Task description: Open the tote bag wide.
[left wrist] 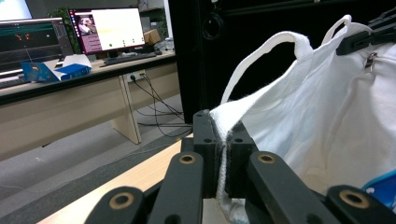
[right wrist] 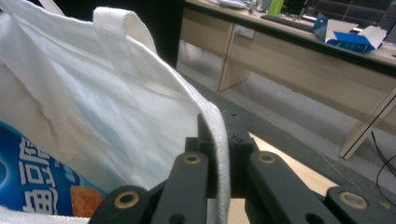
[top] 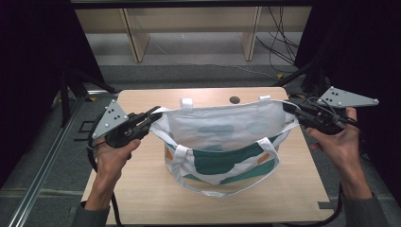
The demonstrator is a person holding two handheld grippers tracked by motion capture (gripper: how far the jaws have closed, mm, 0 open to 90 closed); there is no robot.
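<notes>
We see a white canvas tote bag with green and orange patches point(top: 222, 142) standing at the centre of the pale wooden worktop point(top: 142, 189), its mouth stretched wide from 9 to 3 o'clock. The left gripper point(top: 152, 117) has its jaws pressed together on the bag's rim at the 9 o'clock end; in the left gripper view the hem point(left wrist: 223, 140) sits pinched between them. The right gripper point(top: 288, 109) pinches the rim at the 3 o'clock end, and in the right gripper view the folded edge point(right wrist: 219, 140) runs between its closed jaws.

One white handle loop point(top: 222, 189) hangs down the near face toward 6 o'clock. Inside the bag a blue printed packet point(right wrist: 32, 177) shows, cut off by the frame edge, so we cannot read it fully.

At 12 o'clock a small dark round spot point(top: 234, 100) lies on the worktop behind the bag. Beyond it stands a pale wooden desk point(top: 189, 28), with black cables point(top: 279, 47) trailing at 1 o'clock.
</notes>
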